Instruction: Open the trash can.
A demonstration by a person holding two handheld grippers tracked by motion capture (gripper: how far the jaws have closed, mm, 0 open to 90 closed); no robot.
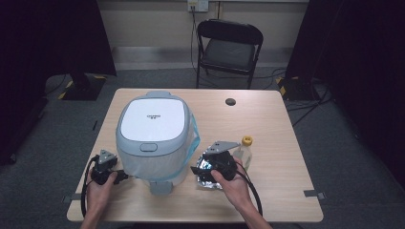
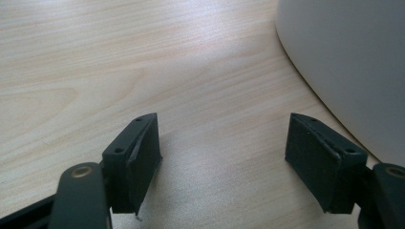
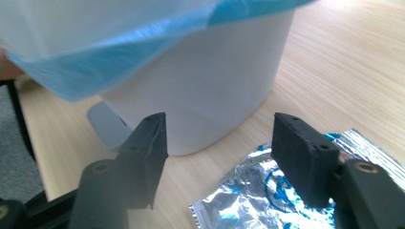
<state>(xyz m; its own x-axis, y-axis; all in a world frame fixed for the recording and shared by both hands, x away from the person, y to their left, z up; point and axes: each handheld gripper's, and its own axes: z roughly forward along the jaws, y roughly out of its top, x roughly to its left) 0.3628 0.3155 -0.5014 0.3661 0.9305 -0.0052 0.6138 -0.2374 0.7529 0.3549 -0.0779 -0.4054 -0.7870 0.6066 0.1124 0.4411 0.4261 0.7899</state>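
Where the person's forearms come in over the near edge of the pale wood-grain table [image 1: 267, 119], the left gripper [image 1: 125, 175] lies low beside the bin's left flank, its flat black jaws spread with only bare tabletop between them. The right gripper [image 1: 195, 170] hovers above a crinkled silver foil wrapper [image 1: 206, 183] printed in blue, jaws parted and pinching nothing, aimed at the bin. Between the hands stands the rounded white pedal bin [image 1: 153, 136], smooth plastic, lid closed, a thin blue liner [image 1: 190, 148] draping from its rim. Behind the right hand stands a clear bottle [image 1: 244, 151] with a yellow cap.
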